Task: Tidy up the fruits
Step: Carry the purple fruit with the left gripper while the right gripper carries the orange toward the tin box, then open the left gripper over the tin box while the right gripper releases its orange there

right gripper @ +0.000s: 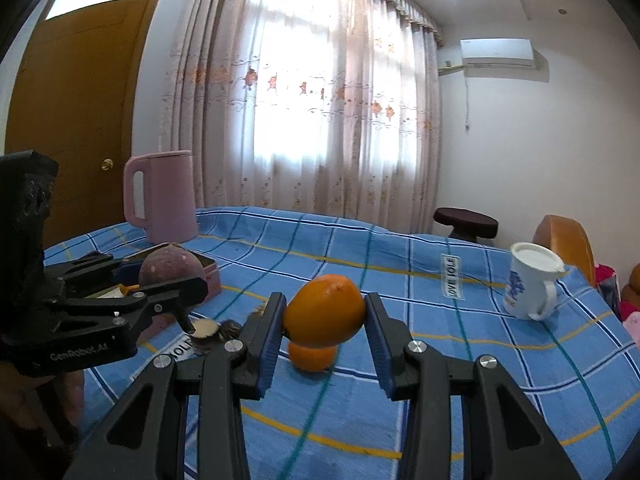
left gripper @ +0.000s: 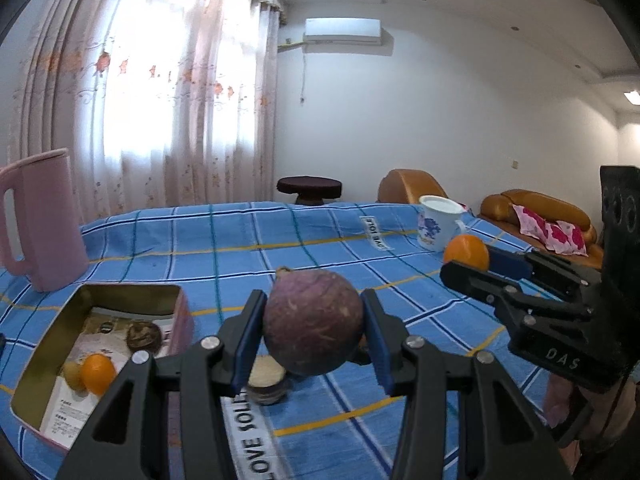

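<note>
Purple and round, a fruit (left gripper: pixel 313 322) sits clamped between the blue-padded fingers of the left gripper (left gripper: pixel 313 332), held clear above the blue plaid cloth (left gripper: pixel 240 240) that covers the surface. The right gripper (right gripper: pixel 324 320) has its fingers closed on an orange (right gripper: pixel 324 311), also lifted off the cloth. Another orange (right gripper: pixel 312 356) lies on the cloth directly under it. A halved fruit (left gripper: pixel 266 384), cut face up, rests on the cloth below the left gripper. To the left stands an open tin (left gripper: pixel 120 292) lined with paper; inside it lie a small orange (left gripper: pixel 97 373), a yellowish fruit (left gripper: pixel 73 374) touching it, and a dark brown fruit (left gripper: pixel 144 336). A pink jug (left gripper: pixel 44 216) stands behind the tin, a white mug (right gripper: pixel 530 284) far right.
</note>
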Demonstrator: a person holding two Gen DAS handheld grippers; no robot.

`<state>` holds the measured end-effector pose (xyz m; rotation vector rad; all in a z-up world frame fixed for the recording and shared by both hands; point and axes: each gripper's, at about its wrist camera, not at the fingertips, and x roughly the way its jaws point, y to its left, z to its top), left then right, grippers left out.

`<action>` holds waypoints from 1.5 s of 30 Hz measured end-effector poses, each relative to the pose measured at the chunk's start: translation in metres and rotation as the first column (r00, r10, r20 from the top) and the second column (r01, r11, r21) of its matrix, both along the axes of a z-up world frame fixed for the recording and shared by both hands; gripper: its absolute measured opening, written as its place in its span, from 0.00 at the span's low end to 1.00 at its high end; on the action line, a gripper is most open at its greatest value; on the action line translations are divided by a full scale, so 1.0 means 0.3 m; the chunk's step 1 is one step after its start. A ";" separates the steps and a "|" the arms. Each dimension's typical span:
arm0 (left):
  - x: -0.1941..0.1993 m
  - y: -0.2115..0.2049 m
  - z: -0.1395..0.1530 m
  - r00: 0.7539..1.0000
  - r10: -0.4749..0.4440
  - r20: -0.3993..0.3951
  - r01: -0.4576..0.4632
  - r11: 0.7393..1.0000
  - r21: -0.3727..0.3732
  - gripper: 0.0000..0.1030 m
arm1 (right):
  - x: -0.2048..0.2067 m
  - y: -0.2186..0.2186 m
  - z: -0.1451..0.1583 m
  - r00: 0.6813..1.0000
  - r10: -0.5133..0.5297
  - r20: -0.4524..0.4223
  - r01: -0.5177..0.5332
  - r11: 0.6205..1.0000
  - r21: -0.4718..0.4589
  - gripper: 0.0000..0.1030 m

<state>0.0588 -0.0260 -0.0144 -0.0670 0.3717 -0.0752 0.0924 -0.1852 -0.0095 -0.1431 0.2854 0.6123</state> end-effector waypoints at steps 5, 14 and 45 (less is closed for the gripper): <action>-0.012 0.075 0.004 0.999 0.042 -0.007 -0.042 0.999 -0.015 0.48 | 0.015 0.072 0.027 0.999 0.045 -0.005 -0.045 0.999 -0.007 0.40; -0.039 0.200 0.002 0.994 0.106 -0.019 -0.107 0.994 -0.029 0.48 | 0.021 0.214 0.043 0.991 0.131 -0.020 -0.132 0.991 -0.021 0.41; -0.115 0.557 -0.071 0.941 0.310 -0.136 -0.318 0.947 -0.040 0.48 | -0.025 0.691 -0.034 0.910 0.382 -0.160 -0.401 0.910 -0.107 0.41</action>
